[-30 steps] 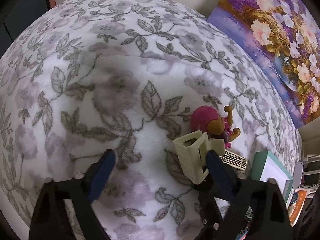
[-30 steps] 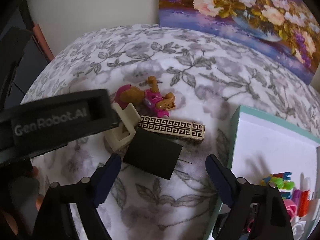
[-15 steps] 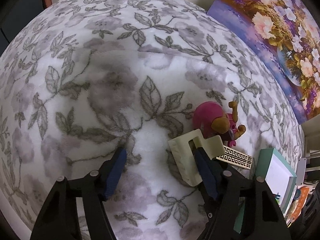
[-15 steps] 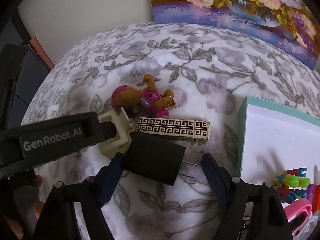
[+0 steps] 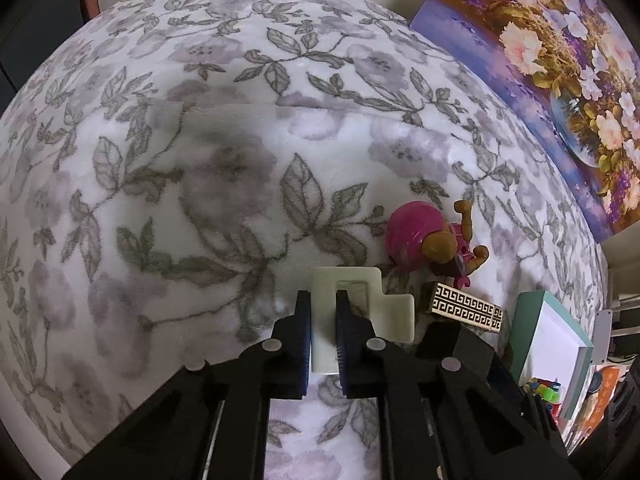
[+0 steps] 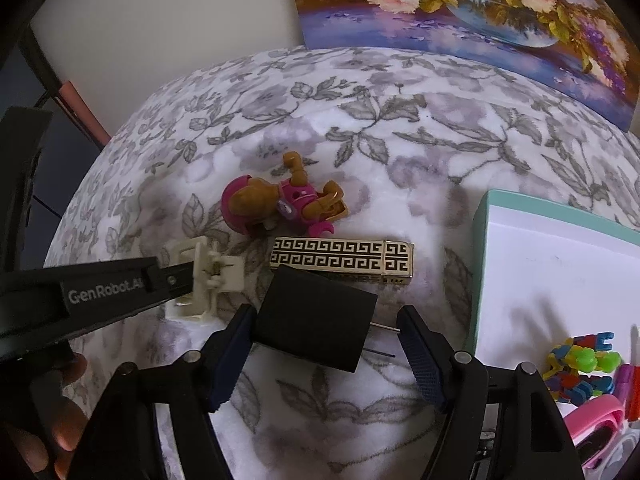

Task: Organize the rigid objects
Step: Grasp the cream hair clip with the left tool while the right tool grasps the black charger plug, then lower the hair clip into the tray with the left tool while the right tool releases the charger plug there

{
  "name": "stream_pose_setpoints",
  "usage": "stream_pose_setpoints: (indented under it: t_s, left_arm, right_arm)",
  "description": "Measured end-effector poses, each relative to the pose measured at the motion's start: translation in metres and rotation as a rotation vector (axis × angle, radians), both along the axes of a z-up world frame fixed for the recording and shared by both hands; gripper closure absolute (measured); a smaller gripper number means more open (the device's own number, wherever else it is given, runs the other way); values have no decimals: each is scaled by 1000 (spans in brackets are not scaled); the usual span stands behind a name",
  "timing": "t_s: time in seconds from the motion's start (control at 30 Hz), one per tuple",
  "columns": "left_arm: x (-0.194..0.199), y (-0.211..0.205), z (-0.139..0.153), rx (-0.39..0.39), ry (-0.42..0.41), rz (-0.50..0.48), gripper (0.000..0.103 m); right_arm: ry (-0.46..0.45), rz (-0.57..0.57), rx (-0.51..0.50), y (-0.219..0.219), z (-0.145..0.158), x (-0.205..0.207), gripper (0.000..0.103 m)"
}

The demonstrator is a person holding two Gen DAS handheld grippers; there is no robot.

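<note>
Grasp step, both hands. Your left gripper (image 5: 323, 316) has clamped the cream clip (image 5: 360, 312) on the blanket (image 5: 180, 160). Your right gripper (image 6: 324, 344), jaws just closing, straddles the black plug (image 6: 316, 320) without pinching it. Next: close, then carry both to the tray (image 6: 560, 272).

I see a floral blanket (image 6: 400, 152), flower painting (image 6: 460, 4) leaning behind the blanket, pale wall (image 6: 180, 20) beside that painting

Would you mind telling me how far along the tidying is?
Done: small colourful toys lie in the teal-rimmed white box. In hand: left gripper is shut on the cream plastic hair claw; the right gripper straddles the black block, jaws just closing. Left: pink toy figure, gold patterned case.
</note>
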State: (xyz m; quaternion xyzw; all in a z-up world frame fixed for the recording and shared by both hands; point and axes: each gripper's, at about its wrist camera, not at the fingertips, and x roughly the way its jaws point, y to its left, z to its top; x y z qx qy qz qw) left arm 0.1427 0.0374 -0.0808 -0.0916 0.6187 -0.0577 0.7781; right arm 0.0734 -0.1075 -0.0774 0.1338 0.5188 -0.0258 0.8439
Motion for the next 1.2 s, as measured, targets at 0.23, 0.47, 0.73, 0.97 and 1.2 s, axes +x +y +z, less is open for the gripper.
stream_pose_setpoints:
  t_s: [0.23,0.47,0.73,0.97,1.2]
  left_arm:
    - [-6,4,17,15,-26,4,92]
    - [-14,4,53,4,-97,14,92]
    - [-28,-14,101,-7,-211,-23,92]
    - [-43,-55,110,-26,-230,-114,92]
    - [-61,-115,97,-63,-196,-231,92]
  right_arm:
    - [-6,-10,6,-4,8,-4,28]
    - [-15,-24,13,-11,20,-10,28]
    - [-87,-93,14,-38,64,-24,28]
    - [-83,-219,12,-89,85,-48,28]
    - [-40,-371,19,-156,79,-77,28]
